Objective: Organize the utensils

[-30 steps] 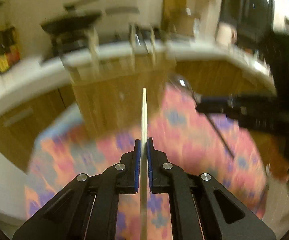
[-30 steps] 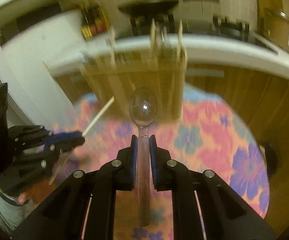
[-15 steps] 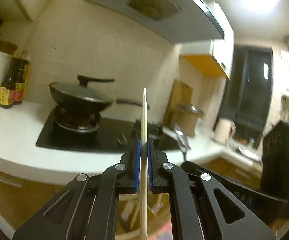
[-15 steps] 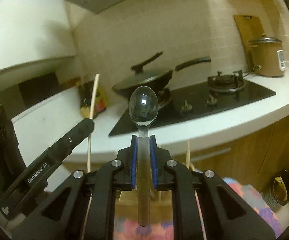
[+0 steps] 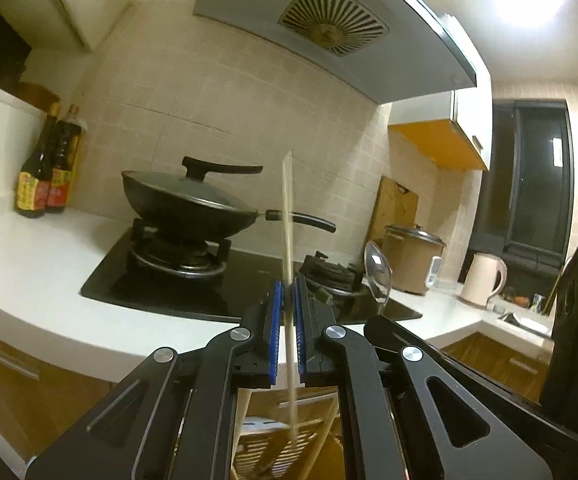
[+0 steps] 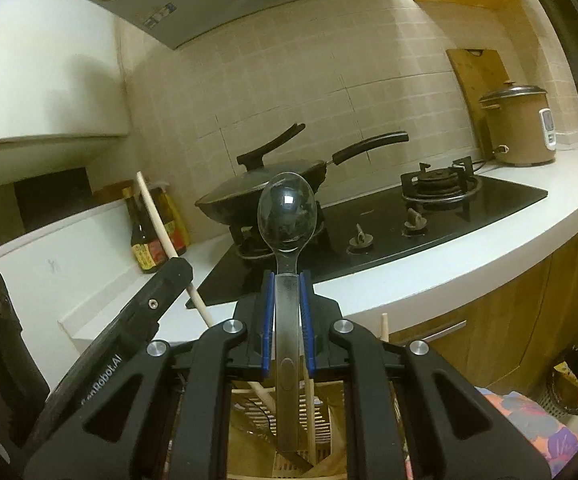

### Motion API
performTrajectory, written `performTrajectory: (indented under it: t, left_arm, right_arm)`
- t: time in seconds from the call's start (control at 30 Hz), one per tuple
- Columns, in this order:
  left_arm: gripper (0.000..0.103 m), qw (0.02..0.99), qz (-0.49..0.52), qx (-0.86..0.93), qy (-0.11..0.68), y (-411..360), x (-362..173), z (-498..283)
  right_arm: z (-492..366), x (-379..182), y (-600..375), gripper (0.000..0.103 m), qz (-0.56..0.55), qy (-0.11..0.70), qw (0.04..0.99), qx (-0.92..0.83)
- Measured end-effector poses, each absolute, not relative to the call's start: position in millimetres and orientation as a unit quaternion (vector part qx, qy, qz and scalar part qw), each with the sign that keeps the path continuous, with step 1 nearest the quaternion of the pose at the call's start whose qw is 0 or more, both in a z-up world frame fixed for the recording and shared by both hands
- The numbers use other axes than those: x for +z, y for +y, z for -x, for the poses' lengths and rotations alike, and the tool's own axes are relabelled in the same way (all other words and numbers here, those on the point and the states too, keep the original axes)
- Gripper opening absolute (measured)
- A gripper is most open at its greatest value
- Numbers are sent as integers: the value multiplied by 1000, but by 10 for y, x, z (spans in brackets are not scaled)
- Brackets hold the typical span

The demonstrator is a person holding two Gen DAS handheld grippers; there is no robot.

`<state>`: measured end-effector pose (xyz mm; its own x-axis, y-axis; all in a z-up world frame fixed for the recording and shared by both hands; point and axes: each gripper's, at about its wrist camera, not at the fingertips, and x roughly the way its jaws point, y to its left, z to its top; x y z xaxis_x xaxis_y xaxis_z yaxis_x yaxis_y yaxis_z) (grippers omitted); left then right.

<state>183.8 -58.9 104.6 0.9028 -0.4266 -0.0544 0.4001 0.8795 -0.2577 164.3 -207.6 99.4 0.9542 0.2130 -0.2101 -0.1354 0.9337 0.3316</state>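
Note:
My left gripper [image 5: 287, 312] is shut on a pale wooden chopstick [image 5: 287, 216] that stands upright, its lower end over a slatted wooden utensil holder [image 5: 285, 446] below. My right gripper [image 6: 285, 304] is shut on the handle of a metal spoon [image 6: 287, 210], bowl up, handle end down inside the same wooden holder [image 6: 289, 436]. Other chopsticks [image 6: 309, 400] stand in the holder. The spoon also shows in the left wrist view [image 5: 378, 276], and the left gripper's chopstick shows in the right wrist view [image 6: 157, 220]. The two grippers are side by side.
A white counter [image 5: 29, 276] carries a black hob [image 5: 177, 292] with a lidded wok [image 5: 187, 204], two sauce bottles [image 5: 45, 176], a rice cooker [image 5: 413, 258] and a kettle [image 5: 483, 280]. A floral cloth [image 6: 529, 416] and a bin [image 6: 573, 380] lie lower right.
Both grippers tilted up from looking down at the floral cloth and holder to facing the kitchen wall. Chopstick and spoon stay gripped, now upright with lower ends at the holder.

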Motion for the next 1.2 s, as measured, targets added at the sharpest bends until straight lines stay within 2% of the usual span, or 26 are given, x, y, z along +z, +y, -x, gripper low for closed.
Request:
performTrajectory:
  t: [0.2,0.27,0.43,0.5,0.53,0.6,0.63,0.73,0.83,1.03,1.2]
  left_arm:
    - [5,964,118,-227,77,-447,983,-1815]
    - [8,962,120,-231,87,-375,977,-1788]
    - [30,957,130,-242,94,-133,1035,-1559]
    - [44,956,131,-245,95,-51,1060,-1442]
    - [53,956,130,-246,95,-5,1072,-1376]
    - [63,957,127,-242,95,102,1085,-1197]
    - [69,957,127,-240,98,151,1079,-1112]
    - [79,957,129,-234,110,255,1024,-892]
    - [85,960,121,-217,126,315,930,-692]
    - [87,965,96,-182,163,339,587,-398]
    - [87,975,63,-130,170,196,252,-244]
  right_arm:
    - [-1552,877,-1967,11,-128,132,979,89]
    - [-1496,864,-1948,18,-119,138,979,95]
    - [-1187,898,-1954,21,-105,141,978,115]
    - [-1040,911,-1959,22,-98,141,978,118]
    - [-932,912,-1959,25,-91,143,978,123]
    - [-792,905,-1958,37,-85,148,976,132]
    - [-677,888,-1955,47,-79,149,976,136]
    - [-394,806,-1941,49,-56,153,977,134]
    - [-189,642,-1876,49,-14,171,979,112]
    - [71,280,-1861,49,14,193,977,91]
    - [165,67,-1935,64,11,194,978,73]
